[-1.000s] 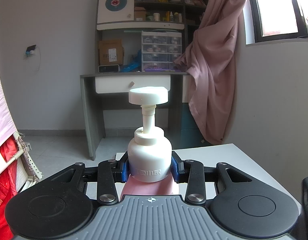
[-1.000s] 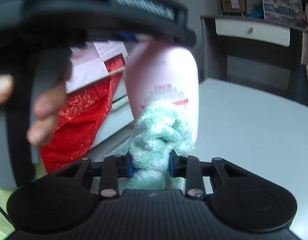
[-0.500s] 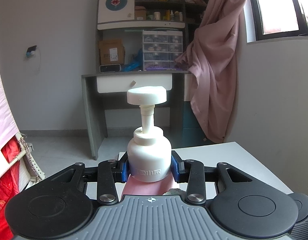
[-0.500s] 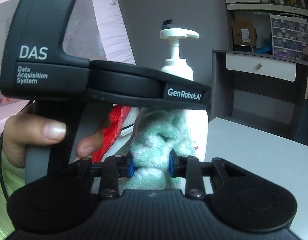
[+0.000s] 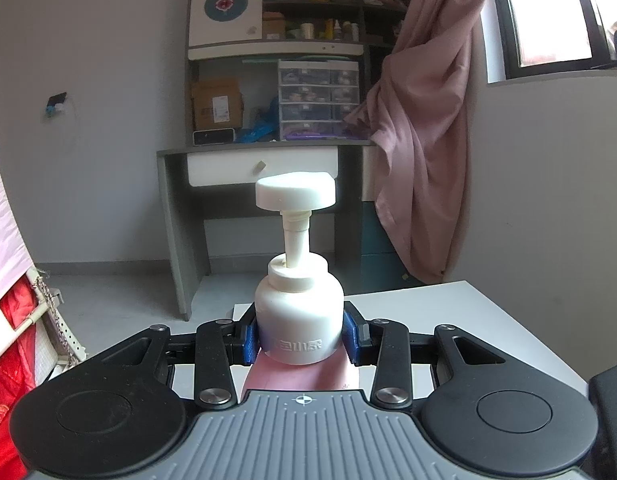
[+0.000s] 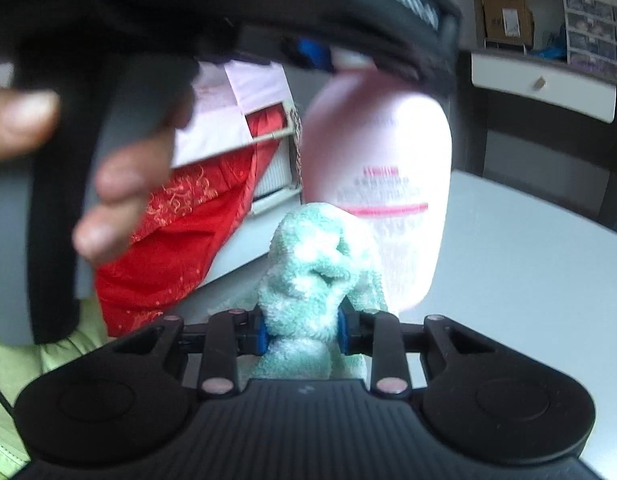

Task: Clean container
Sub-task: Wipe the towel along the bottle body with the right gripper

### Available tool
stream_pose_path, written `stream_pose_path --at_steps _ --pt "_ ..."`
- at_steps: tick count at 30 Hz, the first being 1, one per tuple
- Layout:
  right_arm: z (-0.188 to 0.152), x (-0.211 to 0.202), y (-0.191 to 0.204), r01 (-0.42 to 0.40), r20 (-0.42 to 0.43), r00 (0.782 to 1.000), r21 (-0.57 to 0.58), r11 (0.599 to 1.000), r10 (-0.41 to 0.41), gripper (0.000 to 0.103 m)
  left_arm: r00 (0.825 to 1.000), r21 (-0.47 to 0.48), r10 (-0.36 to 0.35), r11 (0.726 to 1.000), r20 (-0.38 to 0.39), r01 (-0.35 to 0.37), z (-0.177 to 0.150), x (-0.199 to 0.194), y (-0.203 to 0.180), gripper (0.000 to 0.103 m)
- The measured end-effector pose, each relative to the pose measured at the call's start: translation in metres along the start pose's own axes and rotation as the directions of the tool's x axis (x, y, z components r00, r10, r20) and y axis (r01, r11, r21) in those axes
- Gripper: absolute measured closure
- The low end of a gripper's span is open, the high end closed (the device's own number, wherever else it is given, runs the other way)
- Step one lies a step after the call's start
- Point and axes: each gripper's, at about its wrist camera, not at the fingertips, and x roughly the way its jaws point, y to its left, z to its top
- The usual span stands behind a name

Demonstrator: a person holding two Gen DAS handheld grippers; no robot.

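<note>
The right hand-held gripper [image 6: 300, 330] is clamped on a mint-green towel [image 6: 314, 276] pressed against the lower front of the pink pump bottle [image 6: 382, 184]. The left hand-held gripper [image 5: 300, 338] is clamped on the bottle's white collar, holding it upright above the pale counter [image 5: 488, 320]. Blurred fingers [image 6: 112, 208] and the left tool's body fill the right view's upper left. Beyond stand red cloth [image 6: 176, 232], a grey desk [image 5: 264, 160], shelves [image 5: 308, 20], and a pink curtain [image 5: 420, 120]. The bottle's lettering is unreadable.

Both grippers: black linkage arms, silver pivot screws, blue fingertip pads [image 5: 250, 338], ribbed grey housing. Left hand [image 6: 108, 184] bare-skinned, light-green sleeve [image 6: 4, 364] at lower left.
</note>
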Motion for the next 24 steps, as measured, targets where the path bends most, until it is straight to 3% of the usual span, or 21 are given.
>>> stream_pose_path --at_steps 6,15,24 --pt "-0.001 0.001 0.001 0.0 -0.004 1.0 0.003 1.0 0.0 0.073 1.0 0.0 -0.002 1.0 -0.001 0.002 -0.002 -0.001 -0.001 0.062" --pt "0.007 -0.025 0.017 -0.003 0.151 0.988 -0.07 0.998 0.013 0.073 1.0 0.004 -0.006 1.0 -0.002 0.006 -0.001 0.0 -0.001 0.062" --pt "0.007 -0.017 0.02 -0.003 0.165 0.986 -0.077 0.997 0.016 0.073 1.0 -0.003 -0.006 1.0 -0.005 0.006 0.0 0.002 0.002 0.062"
